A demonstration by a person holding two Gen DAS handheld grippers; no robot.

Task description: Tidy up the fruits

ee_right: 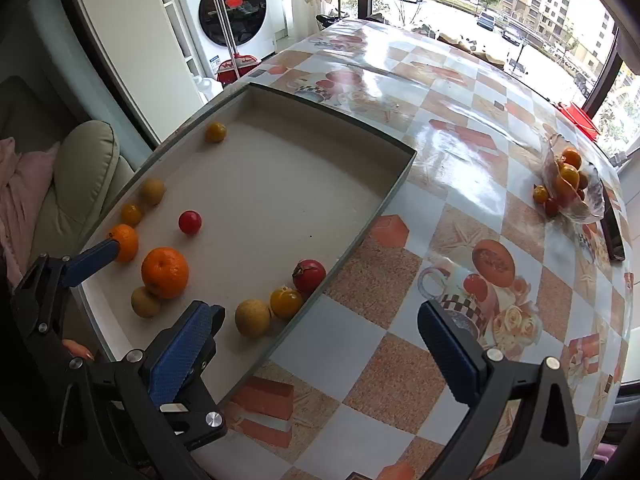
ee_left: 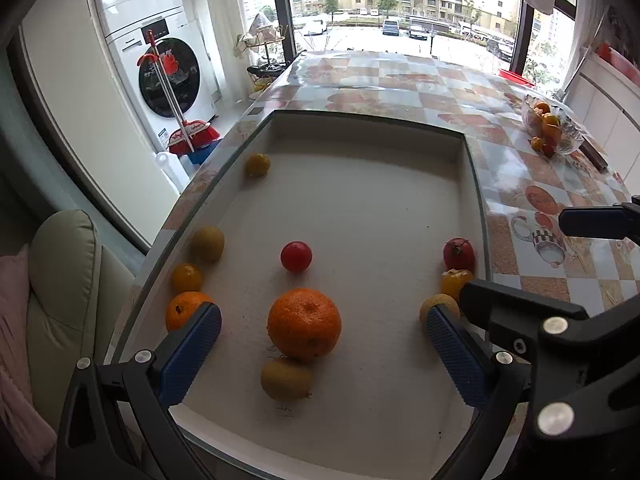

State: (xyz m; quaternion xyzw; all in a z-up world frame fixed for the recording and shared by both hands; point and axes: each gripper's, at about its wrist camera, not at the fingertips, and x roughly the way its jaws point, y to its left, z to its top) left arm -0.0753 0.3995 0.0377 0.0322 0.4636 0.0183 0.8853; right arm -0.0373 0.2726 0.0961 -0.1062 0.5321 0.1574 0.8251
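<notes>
1. My left gripper [ee_left: 320, 344] is spread wide around the large mandarin [ee_left: 304, 323] in the shallow tray [ee_left: 360, 118].
2. I should lower squarely and close gently.
3. My right gripper [ee_right: 320, 344] waits wide, empty, over the table [ee_right: 440, 208].

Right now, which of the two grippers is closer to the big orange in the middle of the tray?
Left. The left gripper is open right over the big orange, which sits between its fingers. The right gripper hangs open beside the tray, over the table.

tablecloth [ee_right: 436, 148] is shiny slick plastic, tray [ee_left: 360, 208] floor looks matt and grainy, bowl [ee_right: 588, 204] is clear glass, gripper pads [ee_left: 456, 360] textured rubbery blue.
</notes>
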